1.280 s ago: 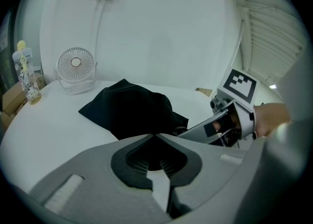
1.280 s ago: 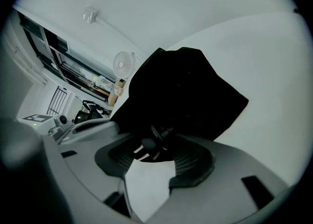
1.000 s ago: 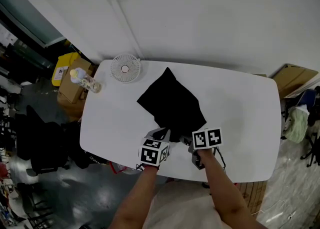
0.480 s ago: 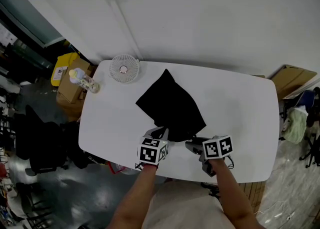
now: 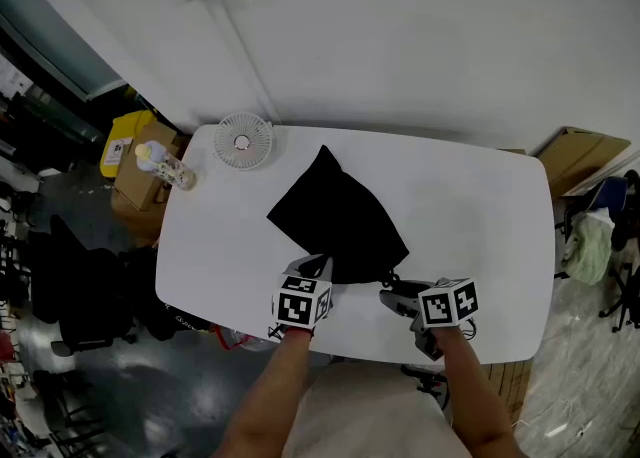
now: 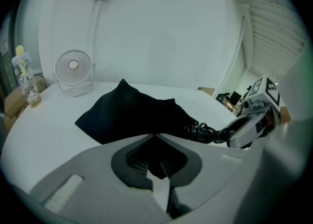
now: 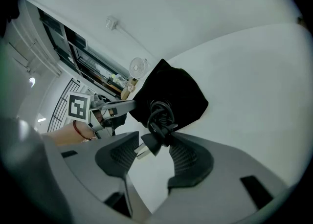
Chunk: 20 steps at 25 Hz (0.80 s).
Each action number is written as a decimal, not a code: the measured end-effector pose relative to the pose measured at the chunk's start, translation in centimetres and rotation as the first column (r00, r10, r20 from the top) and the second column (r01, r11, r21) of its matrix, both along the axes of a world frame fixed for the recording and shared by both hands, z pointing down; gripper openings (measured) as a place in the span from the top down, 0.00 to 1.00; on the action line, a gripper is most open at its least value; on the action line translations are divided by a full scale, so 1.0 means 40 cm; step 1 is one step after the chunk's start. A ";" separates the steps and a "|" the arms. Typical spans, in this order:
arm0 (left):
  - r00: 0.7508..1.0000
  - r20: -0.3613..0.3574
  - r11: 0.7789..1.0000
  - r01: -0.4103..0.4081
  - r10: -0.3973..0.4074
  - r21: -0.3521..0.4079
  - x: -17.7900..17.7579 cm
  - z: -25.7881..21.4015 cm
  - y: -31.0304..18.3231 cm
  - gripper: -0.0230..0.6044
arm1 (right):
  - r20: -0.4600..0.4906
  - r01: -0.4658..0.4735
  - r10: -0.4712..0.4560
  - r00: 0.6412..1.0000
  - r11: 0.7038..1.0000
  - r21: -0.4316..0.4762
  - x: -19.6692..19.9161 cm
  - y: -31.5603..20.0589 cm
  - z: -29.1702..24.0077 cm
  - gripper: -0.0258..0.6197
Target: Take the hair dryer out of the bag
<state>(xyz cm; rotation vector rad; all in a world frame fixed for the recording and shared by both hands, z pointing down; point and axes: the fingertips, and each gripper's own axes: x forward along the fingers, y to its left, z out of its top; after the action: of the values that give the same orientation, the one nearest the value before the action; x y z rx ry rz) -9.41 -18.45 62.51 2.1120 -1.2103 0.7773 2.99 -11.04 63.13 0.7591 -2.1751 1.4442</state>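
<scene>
A black cloth bag (image 5: 335,214) lies crumpled near the middle of a white round-cornered counter (image 5: 490,196), its mouth turned toward the person. The left gripper (image 6: 155,142) rests at the near edge of that mouth. Its fingers (image 6: 131,162) are pressed together with a fold of the bag's dark cloth pinched between them.

The right gripper (image 7: 155,142) sits off to the right of the bag's mouth, tilted down toward the counter. Its fingers (image 7: 188,159) stand fairly wide, closed on the hair dryer's coiled black cord (image 7: 160,113). The bundle sits between the pads, with the plug (image 7: 145,145) at its near end, prongs pointing toward the left finger. In the head view the cord is just outside the bag, between the bag's mouth and the right gripper. The dryer's body cannot be seen in any view.

At the counter's far left corner stands a small white round desk fan (image 5: 241,139). A small pale bottle with a yellow cap (image 5: 165,168) is beside it at the counter's left edge, well apart from the bag.
</scene>
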 end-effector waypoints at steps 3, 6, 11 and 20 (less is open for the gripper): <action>1.000 0.001 1.000 -0.007 0.007 0.000 0.004 -0.003 0.001 0.93 | 0.002 -0.006 0.006 1.000 1.000 0.008 0.023 0.006 -0.015 0.65; 1.000 0.003 1.000 -0.023 0.023 0.005 0.016 -0.007 0.007 0.93 | -0.017 0.008 -0.008 1.000 1.000 0.018 0.041 0.015 -0.013 0.65; 0.998 -0.038 0.999 -0.039 0.040 0.027 0.034 -0.025 0.020 0.93 | -0.036 0.025 -0.024 0.999 0.999 0.021 0.069 0.031 0.008 0.66; 0.977 -0.211 0.992 0.022 0.004 0.121 -0.041 -0.114 -0.021 0.68 | -0.032 0.042 -0.042 0.999 0.999 0.006 0.084 0.034 0.036 0.67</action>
<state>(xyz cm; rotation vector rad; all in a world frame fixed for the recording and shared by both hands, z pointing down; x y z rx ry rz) -11.06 -19.28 57.96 2.2220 -1.1779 0.4691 6.34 -9.66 64.58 0.7291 -2.1608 1.3952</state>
